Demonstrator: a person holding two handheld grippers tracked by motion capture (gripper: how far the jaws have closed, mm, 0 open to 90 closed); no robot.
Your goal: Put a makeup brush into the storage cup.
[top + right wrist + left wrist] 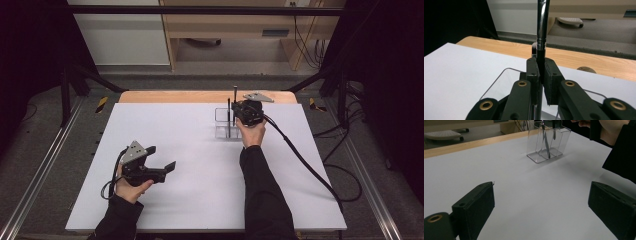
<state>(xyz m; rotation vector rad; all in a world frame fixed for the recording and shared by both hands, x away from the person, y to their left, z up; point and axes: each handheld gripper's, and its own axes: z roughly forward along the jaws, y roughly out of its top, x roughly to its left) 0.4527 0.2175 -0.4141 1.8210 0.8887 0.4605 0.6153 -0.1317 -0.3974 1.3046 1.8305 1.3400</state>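
Two grippers are at work over the white table sheet (200,165). At the left, the left gripper (161,159) rests low near the front of the sheet, its jaws spread wide with nothing between them. Further right stands the clear plastic two-compartment holder (223,122), with one thin dark brush (228,117) standing upright in it. Just right of that, the right gripper (540,72) is clamped tight on a slim makeup brush with a black ferrule and polished chrome handle (542,22), held upright above the holder. The brush looks light and stiff, but its chrome is likely slippery; the black section where the pads press seems the safer hold. The thin-walled holder looks light and could tip easily if knocked.
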